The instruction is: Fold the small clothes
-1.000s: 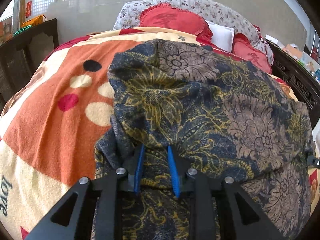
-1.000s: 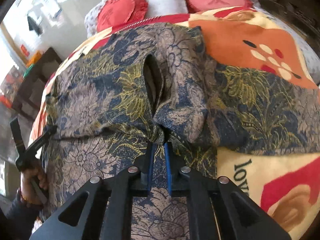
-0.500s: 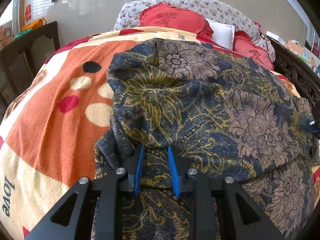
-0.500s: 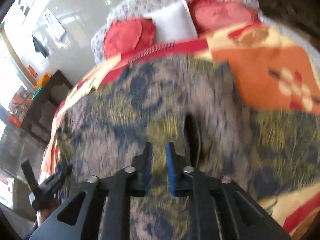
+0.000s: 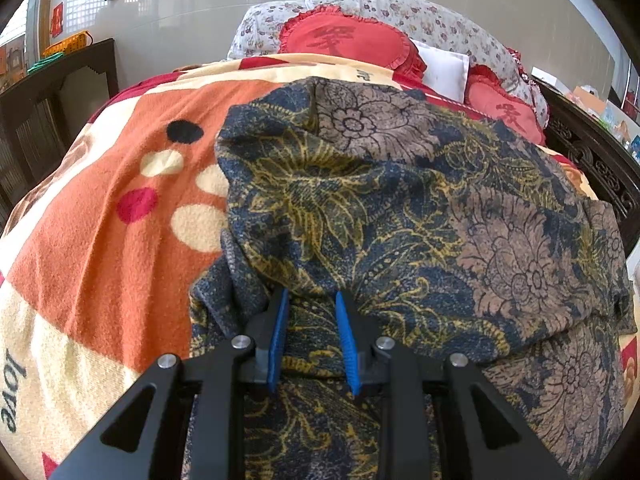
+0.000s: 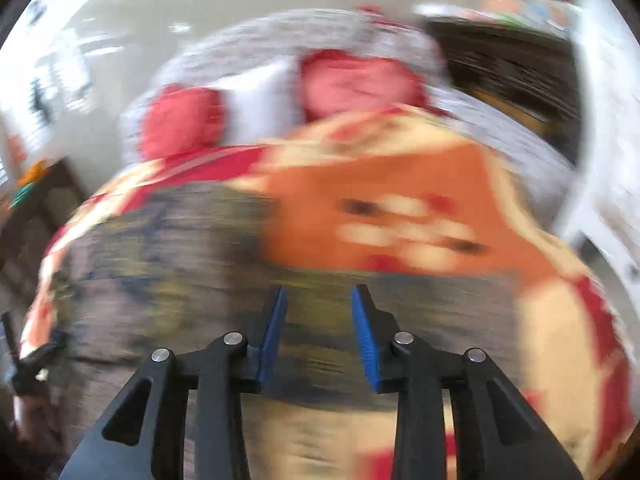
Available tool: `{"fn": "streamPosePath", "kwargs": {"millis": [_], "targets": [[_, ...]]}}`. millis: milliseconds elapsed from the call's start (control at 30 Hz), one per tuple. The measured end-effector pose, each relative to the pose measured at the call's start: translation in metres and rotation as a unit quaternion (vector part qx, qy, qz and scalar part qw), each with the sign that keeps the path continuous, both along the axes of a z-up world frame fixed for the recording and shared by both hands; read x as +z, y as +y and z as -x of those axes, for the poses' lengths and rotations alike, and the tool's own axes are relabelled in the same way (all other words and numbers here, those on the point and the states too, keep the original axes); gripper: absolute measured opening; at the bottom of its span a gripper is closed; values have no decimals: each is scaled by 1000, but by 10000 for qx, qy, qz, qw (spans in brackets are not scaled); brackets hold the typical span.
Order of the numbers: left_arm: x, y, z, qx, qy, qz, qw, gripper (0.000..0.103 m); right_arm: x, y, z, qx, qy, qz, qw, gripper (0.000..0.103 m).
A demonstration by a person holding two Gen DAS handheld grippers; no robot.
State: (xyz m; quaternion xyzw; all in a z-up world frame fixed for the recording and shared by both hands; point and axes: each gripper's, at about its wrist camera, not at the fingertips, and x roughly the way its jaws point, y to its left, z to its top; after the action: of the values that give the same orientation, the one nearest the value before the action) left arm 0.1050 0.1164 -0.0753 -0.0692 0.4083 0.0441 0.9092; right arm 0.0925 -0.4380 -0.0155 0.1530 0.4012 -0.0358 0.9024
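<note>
A dark blue garment (image 5: 400, 208) with yellow and brown flowers lies folded over on an orange and cream blanket (image 5: 100, 240). My left gripper (image 5: 310, 296) is shut on a bunch of its cloth at the near edge, the fingertips tucked under the folded top layer. The right wrist view is blurred by motion. There my right gripper (image 6: 320, 292) hangs above the garment (image 6: 160, 264) near its border with the blanket (image 6: 380, 184). Its jaws are opening, with nothing between them. A hand with the left gripper (image 6: 28, 360) shows at the far left edge.
Red round pillows (image 5: 344, 40) and a white one (image 5: 444, 72) are stacked at the head of the bed. A dark carved bed frame (image 5: 592, 160) runs along the right. Dark wooden furniture (image 5: 60, 92) stands at the left by the tiled wall.
My right gripper has let go of the garment's fold, its jaws have parted, and it has swung quickly to the right. My left gripper has kept its hold and place.
</note>
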Motion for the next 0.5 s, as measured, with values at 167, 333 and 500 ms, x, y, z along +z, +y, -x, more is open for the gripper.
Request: {"fn": "streamPosePath", "kwargs": {"millis": [167,333,500], "targets": [[0,0,0,1,5,-21,10000,25,-41,-84,45,-846,238,-1494,9849,20],[0,0,0,3,9,-49,10000,25,-81,-94,60,-1356,323,-2308,9630,20],[0,0,0,2,13,-59,10000,25,-98,-109,50,-1876,-249,-3114,9312,20]]}}
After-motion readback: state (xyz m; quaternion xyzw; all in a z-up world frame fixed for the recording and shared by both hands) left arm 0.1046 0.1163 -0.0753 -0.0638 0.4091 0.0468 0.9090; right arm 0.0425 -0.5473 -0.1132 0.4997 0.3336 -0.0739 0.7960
